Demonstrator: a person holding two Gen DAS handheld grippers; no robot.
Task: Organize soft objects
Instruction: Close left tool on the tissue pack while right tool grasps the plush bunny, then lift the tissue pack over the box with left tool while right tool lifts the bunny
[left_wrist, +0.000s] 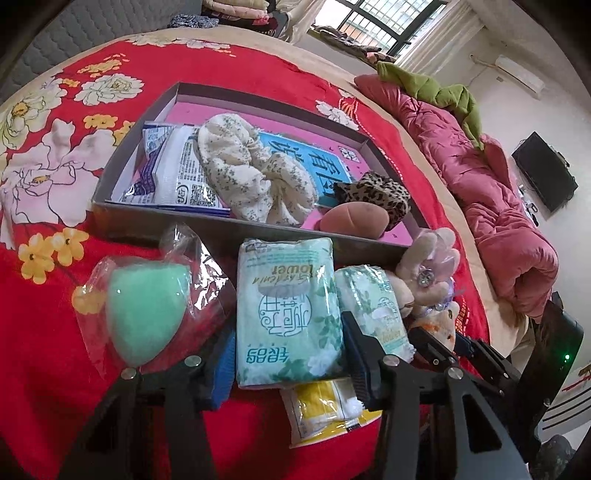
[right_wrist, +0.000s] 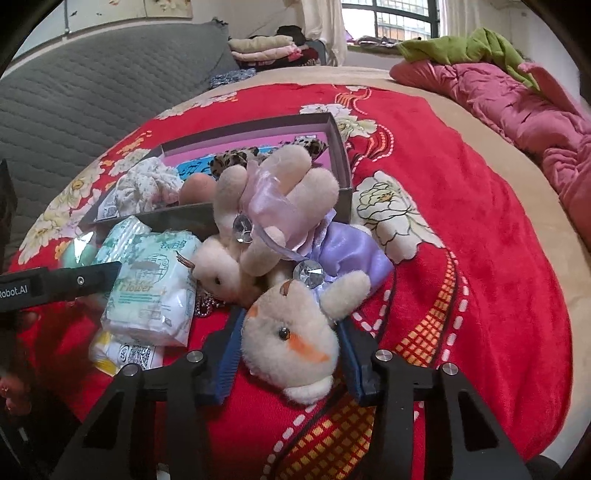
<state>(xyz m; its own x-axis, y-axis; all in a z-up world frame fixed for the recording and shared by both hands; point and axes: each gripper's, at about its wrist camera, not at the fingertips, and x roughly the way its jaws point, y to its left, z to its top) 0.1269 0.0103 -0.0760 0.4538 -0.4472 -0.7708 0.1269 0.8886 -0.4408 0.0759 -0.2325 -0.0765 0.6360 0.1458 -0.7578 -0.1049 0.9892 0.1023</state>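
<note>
My left gripper (left_wrist: 290, 363) clamps the green tissue pack (left_wrist: 286, 314); right gripper (right_wrist: 288, 360) seemingly pinches the plush rabbit (right_wrist: 291, 332) head, both before the box (left_wrist: 229, 227). Its linked twin may drag.

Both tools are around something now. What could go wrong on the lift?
1. The plush head lies tangled with a second plush; lifting may drag both.
2. The left tool straddles a slick tissue pack overlapping a yellow packet; it may slip or shift that.
</note>
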